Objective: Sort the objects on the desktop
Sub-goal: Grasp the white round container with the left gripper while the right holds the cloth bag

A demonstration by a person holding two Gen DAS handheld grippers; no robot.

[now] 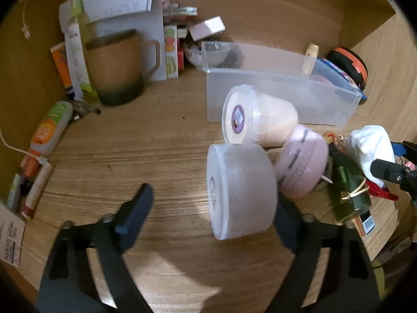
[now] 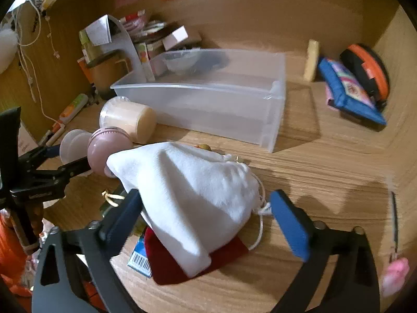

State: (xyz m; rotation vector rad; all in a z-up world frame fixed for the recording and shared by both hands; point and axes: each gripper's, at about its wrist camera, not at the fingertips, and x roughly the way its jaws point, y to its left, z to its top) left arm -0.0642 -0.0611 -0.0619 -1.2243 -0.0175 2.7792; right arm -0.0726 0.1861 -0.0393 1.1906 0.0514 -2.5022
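Left tool (image 1: 208,211) released – round tub (image 1: 241,191) against its right finger – right tool (image 2: 206,221) released

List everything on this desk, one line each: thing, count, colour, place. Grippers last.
storage bin: 1, clear, desk middle, looks empty
frosted round tub: 1, white, on its side between left jaws
lidded cup: 1, cream, on its side before the bin
round case: 1, pink, beside the tub
drawstring pouch: 1, white, between right jaws
cloth: 1, dark red, under the pouch
mug: 1, tan and green, back left
pencil pouch: 1, blue, back right
round case with orange rim: 1, black, back right corner
left gripper: 1, black, jaws open
right gripper: 1, black with blue pads, jaws open
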